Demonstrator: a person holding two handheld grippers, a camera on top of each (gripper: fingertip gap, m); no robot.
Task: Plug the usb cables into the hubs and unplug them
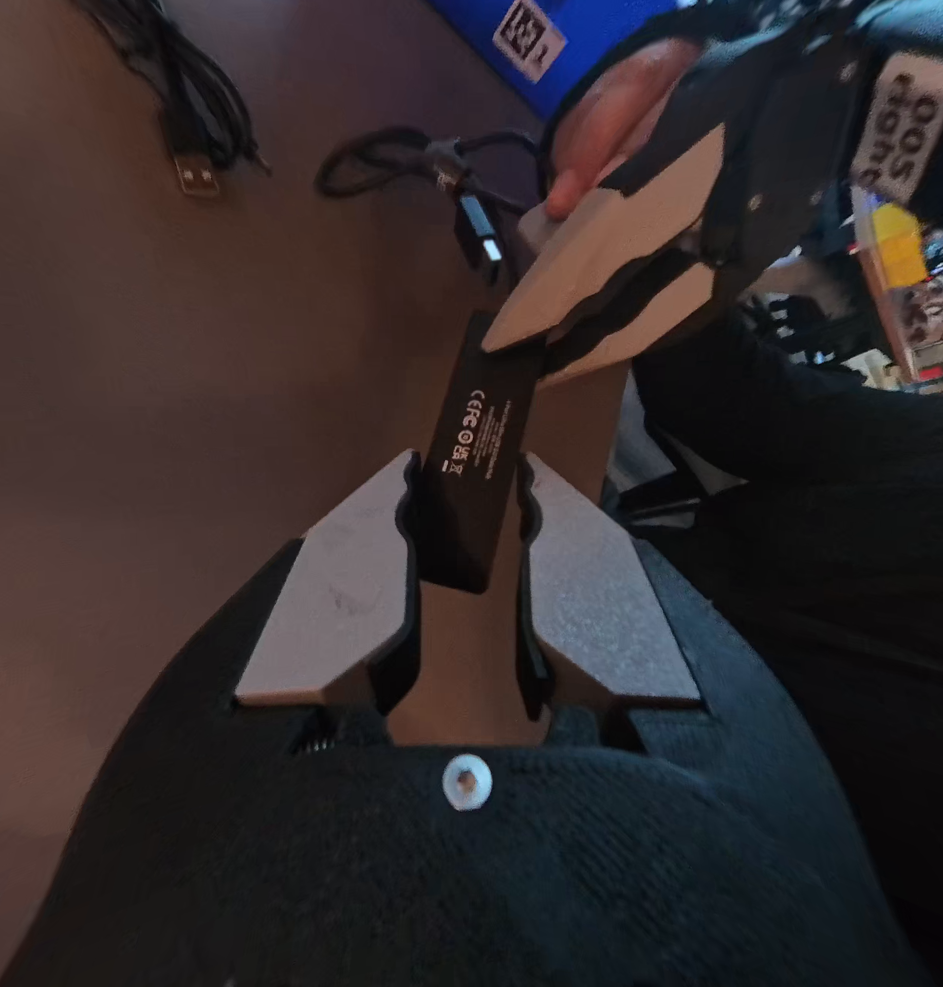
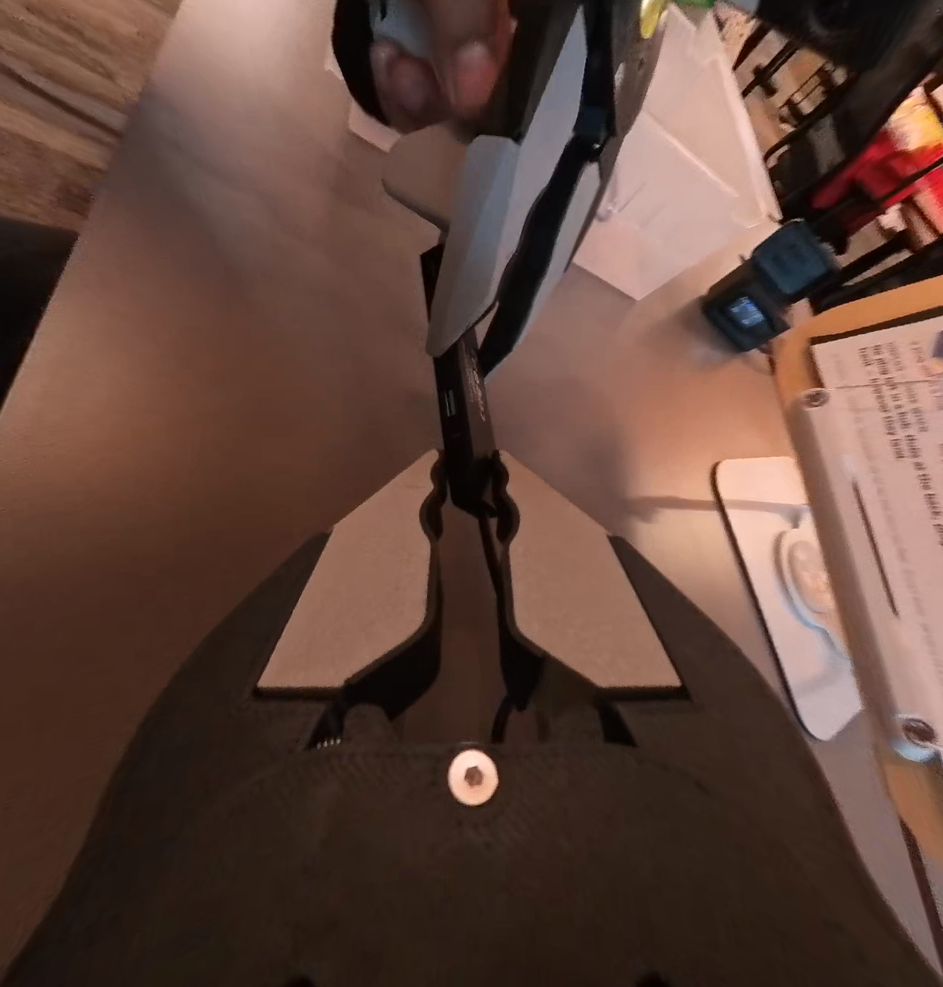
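Note:
A black USB hub (image 1: 472, 459) is held in the air over the brown table (image 1: 138, 427), gripped at both ends. My left gripper (image 1: 468, 480) is shut on its near end. My right gripper (image 1: 517, 347) comes in from the upper right and pinches its far end. In the right wrist view my right gripper (image 2: 469, 480) is shut on the hub (image 2: 466, 395), and the hub's thin cable (image 2: 493, 561) runs back between the jaws. The left gripper (image 2: 458, 336) holds the other end. Two loose USB cables lie on the table, with plugs at the far left (image 1: 194, 176) and the middle (image 1: 482, 235).
A blue box (image 1: 581, 48) with a marker tag lies at the table's far edge. On the right are a framed printed sheet (image 2: 896, 480), a small black device with a lit screen (image 2: 747, 315) and a white box (image 2: 666, 187). A person's fingers (image 2: 437, 69) hold the left gripper. Both grippers' tips are close together, under 4 cm apart.

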